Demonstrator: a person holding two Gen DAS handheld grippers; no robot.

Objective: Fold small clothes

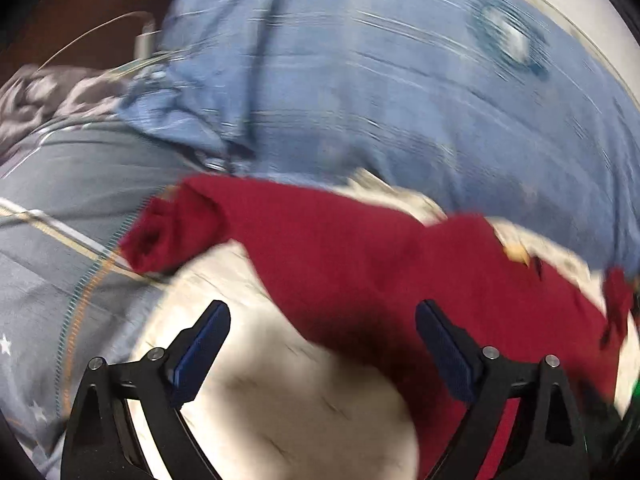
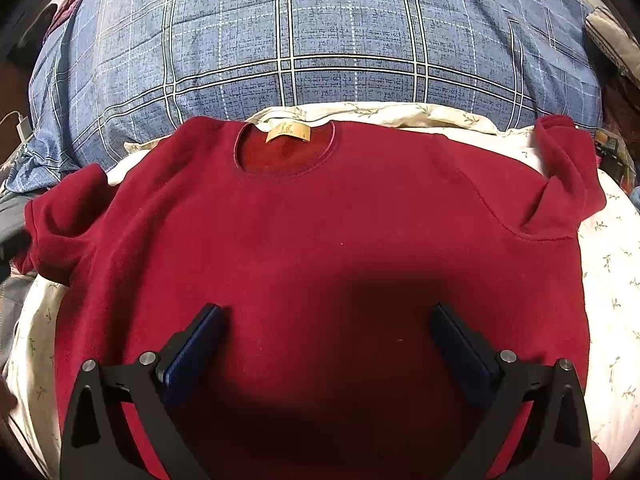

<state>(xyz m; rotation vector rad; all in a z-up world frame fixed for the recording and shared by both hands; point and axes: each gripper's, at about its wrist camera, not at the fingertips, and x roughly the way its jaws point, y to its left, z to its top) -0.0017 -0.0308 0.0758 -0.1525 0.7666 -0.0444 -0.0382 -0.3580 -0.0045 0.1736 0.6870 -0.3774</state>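
Note:
A dark red short-sleeved top [image 2: 320, 224] lies flat on a white floral sheet [image 2: 612, 280], neck and tan label [image 2: 287, 132] at the far side, both sleeves spread out. My right gripper [image 2: 326, 320] is open and empty, hovering over the middle of the top's body. In the blurred left wrist view the top [image 1: 360, 264] runs across the frame with its left sleeve [image 1: 160, 236] at the left. My left gripper [image 1: 322, 320] is open and empty near the top's edge, over the white sheet [image 1: 280, 400].
A blue plaid quilt [image 2: 320, 40] lies bunched just beyond the top's neck and shows in the left wrist view [image 1: 380, 80]. Grey star-print bedding with a zipper [image 1: 76, 292] lies to the left. A white charger and cable [image 2: 22, 124] sit at the far left.

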